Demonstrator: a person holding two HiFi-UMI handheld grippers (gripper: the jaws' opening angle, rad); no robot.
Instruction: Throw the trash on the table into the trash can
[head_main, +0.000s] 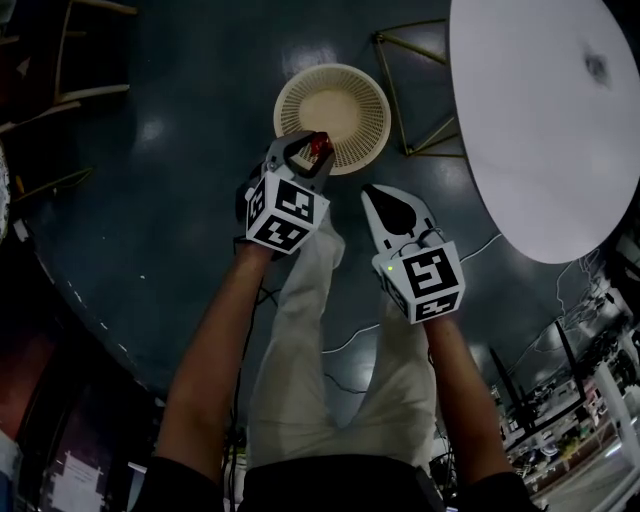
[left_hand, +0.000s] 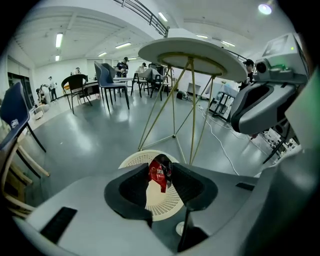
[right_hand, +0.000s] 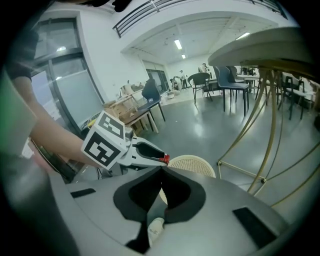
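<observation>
Seen from above, a person is holding two grippers over a dark glossy floor (head_main: 170, 210). The left gripper (head_main: 310, 152) is pinching a crumpled red piece of trash (left_hand: 159, 173), possibly a snack wrapper, between its jaws, over the near edge of a cream perforated trash can (head_main: 284, 100). The can is sitting on the floor beside the gold legs (head_main: 392, 95) of a round white table (head_main: 540, 120). The right gripper (right_hand: 161, 172) is hovering just beside the left one, jaws pressed together with nothing between them

L tool (head_main: 313, 150) w/ red wrapper (head_main: 321, 147) by bin (head_main: 345, 100)
</observation>
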